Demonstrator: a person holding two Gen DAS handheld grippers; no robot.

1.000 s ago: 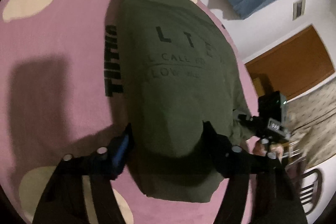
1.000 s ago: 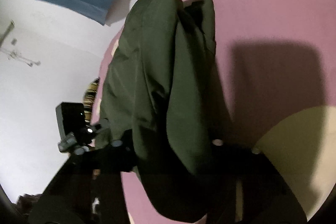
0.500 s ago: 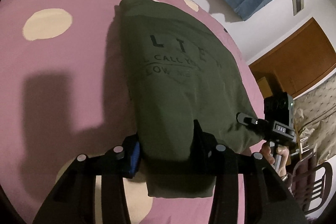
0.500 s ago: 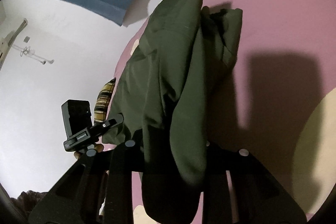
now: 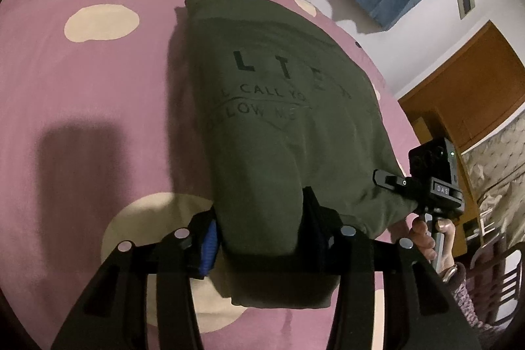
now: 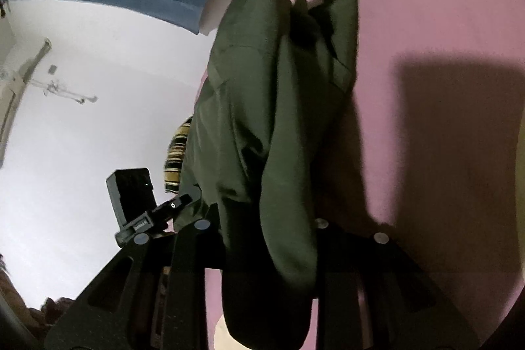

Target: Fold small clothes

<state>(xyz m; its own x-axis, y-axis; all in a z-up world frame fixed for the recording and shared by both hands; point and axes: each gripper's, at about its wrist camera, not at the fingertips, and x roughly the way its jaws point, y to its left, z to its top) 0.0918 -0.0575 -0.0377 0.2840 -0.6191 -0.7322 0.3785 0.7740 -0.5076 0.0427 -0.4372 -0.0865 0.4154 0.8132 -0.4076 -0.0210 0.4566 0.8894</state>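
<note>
While the olive-green shirt (image 5: 279, 127) is hanging down the middle of the left wrist view, the left gripper (image 5: 262, 238) is clamping its lower edge, one finger (image 5: 206, 238) with a blue pad on the left and the other on the right of the cloth. Dark lettering is showing at the shirt's centre. Behind it, the pink bedspread (image 5: 82, 107) with cream spots is filling the left half of the frame. At the right edge, the right gripper (image 5: 387, 181) is pinching the shirt's other corner. In the right wrist view, the shirt (image 6: 279, 120) is draping between the right gripper's (image 6: 262, 228) closed fingers, with the bedspread (image 6: 426, 5) at upper right.
</note>
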